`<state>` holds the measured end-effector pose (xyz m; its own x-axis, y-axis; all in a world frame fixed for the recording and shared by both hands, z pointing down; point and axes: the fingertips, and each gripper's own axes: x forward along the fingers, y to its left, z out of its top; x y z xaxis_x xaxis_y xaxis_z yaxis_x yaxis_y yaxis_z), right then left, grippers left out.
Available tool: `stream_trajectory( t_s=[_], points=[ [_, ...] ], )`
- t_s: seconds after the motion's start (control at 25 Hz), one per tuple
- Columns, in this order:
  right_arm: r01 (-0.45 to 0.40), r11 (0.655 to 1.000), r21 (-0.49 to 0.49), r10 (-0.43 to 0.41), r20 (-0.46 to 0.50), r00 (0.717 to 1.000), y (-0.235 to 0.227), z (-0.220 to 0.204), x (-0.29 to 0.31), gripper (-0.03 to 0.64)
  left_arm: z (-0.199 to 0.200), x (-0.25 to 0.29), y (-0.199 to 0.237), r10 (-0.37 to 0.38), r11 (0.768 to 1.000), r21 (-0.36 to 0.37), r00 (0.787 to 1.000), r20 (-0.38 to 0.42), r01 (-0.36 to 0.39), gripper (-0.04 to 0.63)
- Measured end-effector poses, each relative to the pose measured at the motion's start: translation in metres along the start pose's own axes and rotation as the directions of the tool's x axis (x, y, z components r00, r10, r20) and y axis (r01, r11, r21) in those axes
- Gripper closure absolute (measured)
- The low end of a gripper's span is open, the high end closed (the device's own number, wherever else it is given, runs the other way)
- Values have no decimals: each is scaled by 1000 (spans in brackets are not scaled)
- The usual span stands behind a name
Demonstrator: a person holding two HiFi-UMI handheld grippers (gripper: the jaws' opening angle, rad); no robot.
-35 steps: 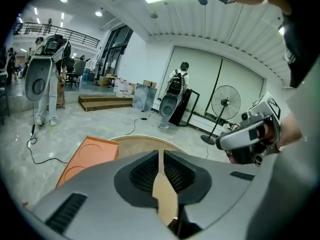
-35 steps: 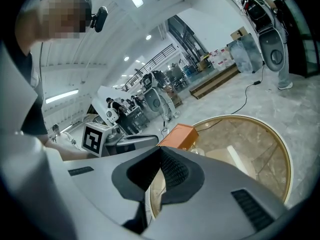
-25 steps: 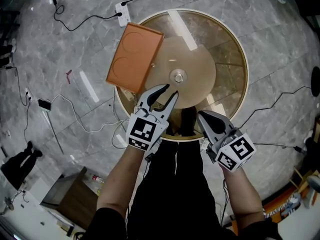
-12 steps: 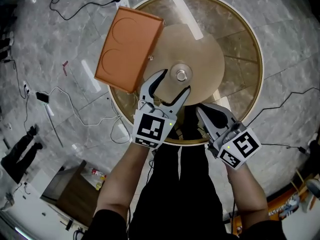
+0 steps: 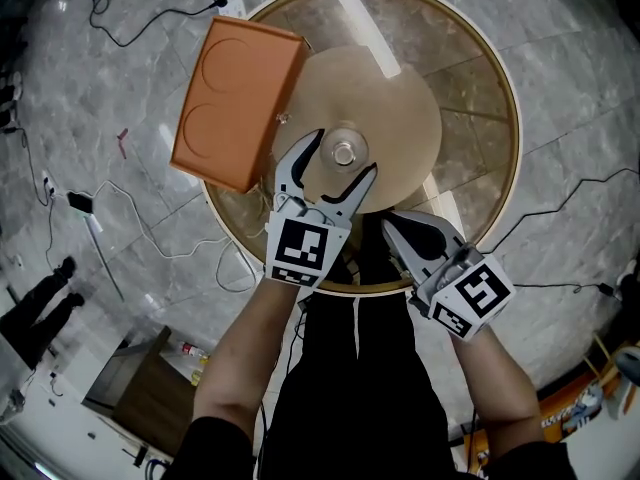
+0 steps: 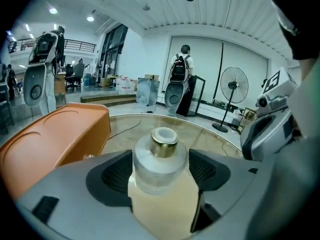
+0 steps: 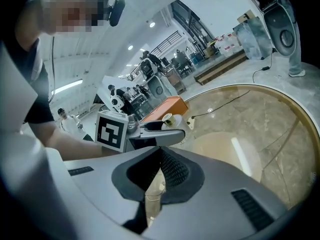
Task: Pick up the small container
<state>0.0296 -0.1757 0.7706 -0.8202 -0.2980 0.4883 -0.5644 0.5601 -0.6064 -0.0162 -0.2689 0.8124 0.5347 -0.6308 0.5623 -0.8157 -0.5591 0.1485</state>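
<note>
Small container [image 6: 156, 159] stands upright on the counter [image 5: 470, 88], squarely between the jaws of the left tool [image 5: 345, 156], which have just been opening (pads not pressing it); the right tool [image 5: 392, 224], clenched, hangs farther back.

Grey left tool [image 5: 345, 154], black-white marker cube [image 5: 300, 251]

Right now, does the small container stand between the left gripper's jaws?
Yes, the small container stands between the jaws of the left gripper, which have just been opening.
</note>
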Motion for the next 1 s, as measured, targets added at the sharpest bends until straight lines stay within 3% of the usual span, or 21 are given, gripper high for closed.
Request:
stream_trajectory(
  t_s=[0.32, 0.68, 1.0],
  points=[
    [10, 1000, 1, -10, 2, 1000, 4, -5, -12, 601, 6, 18, 6, 52, 998, 43, 999, 14, -52, 242],
    [50, 999, 16, -50, 18, 999, 24, -3, -40, 601, 9, 11, 2, 29, 997, 73, 999, -29, -27, 249],
    [86, 996, -24, -84, 53, 995, 60, 34, -71, 601, 69, -54, -27, 14, 999, 44, 1000, 12, -15, 249]
  ],
)
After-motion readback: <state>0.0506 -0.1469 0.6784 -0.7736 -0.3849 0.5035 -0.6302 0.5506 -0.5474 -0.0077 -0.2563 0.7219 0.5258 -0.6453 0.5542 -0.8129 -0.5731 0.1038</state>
